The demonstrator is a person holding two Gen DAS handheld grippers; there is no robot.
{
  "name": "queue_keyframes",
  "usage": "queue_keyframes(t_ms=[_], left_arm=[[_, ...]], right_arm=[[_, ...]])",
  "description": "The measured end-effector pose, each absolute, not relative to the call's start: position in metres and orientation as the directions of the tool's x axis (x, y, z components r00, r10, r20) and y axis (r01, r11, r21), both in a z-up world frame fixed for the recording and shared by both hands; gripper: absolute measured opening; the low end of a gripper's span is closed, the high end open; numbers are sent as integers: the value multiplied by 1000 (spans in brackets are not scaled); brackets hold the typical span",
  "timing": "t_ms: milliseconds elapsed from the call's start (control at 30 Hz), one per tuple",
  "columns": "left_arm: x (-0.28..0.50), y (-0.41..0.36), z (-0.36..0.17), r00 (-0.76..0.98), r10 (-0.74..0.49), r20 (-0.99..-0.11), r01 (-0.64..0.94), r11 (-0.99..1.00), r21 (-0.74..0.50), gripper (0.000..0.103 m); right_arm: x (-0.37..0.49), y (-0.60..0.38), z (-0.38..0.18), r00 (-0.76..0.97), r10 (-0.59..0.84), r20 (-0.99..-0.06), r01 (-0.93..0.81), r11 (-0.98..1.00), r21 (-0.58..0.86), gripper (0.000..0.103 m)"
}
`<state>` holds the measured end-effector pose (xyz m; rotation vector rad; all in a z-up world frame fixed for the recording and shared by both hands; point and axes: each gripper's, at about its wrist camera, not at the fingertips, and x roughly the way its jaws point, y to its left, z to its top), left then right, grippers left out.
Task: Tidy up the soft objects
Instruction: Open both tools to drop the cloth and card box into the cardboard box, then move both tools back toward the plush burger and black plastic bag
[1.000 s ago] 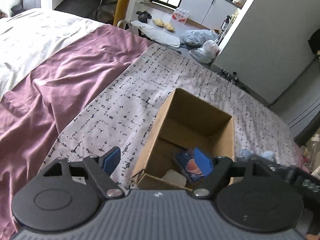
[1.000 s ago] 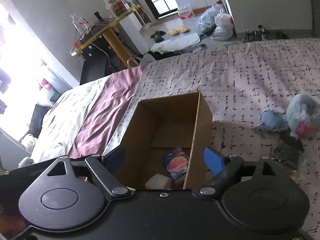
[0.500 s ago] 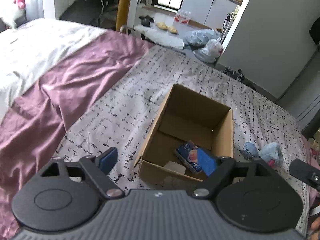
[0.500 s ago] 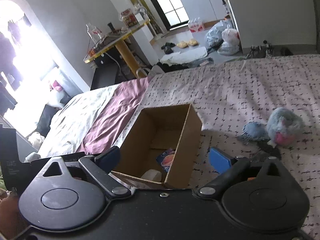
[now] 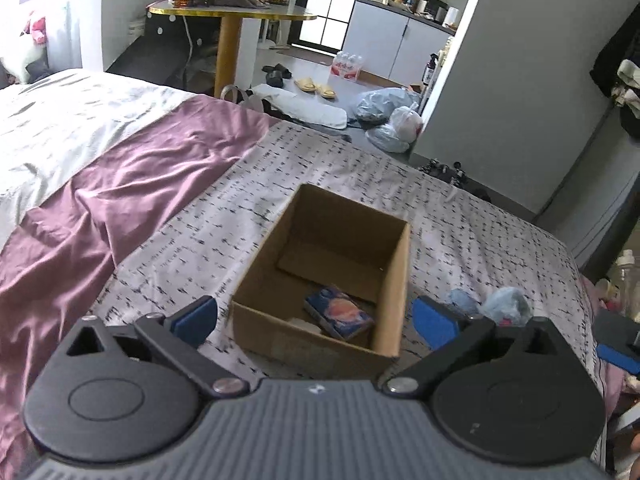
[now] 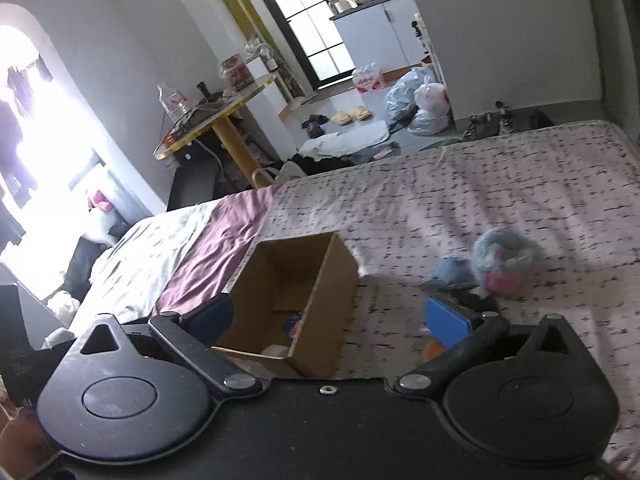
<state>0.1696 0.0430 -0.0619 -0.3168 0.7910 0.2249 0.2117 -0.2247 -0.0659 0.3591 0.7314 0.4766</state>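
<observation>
Cardboard box (image 5: 390, 280) beside grey plush (image 6: 506, 258)

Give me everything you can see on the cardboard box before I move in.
The cardboard box is plain brown corrugated card, rectangular, open-topped and upright on the patterned bedspread. One flap lies folded flat on its floor. At the near end inside lie a blue packet with an orange picture and a pale item, mostly hidden. Neither gripper touches it. The grey-and-pink plush toy lies apart on its right.
</observation>
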Motion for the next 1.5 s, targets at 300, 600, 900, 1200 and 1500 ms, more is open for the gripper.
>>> queue_keyframes(t_ms=[300, 600, 900, 1200, 1500], left_arm=[[160, 15, -53, 708, 69, -702, -297, 932, -208, 103], [156, -7, -51, 721, 66, -690, -275, 941, -196, 103], [158, -27, -50, 727, 93, -681, -273, 948, -161, 103], [171, -49, -63, 721, 61, -690, -252, 951, -180, 103], [186, -68, -90, 712, 20, -702, -228, 952, -204, 100]], right_arm=[[205, -257, -63, 675, 516, -528, -295, 844, 448, 103], [203, -278, -67, 676, 520, -523, -289, 839, 462, 103], [203, -305, -79, 694, 523, -494, -266, 824, 500, 103], [219, -317, -101, 664, 541, -515, -253, 812, 526, 103], [250, -317, -130, 597, 542, -591, -173, 807, 565, 96]])
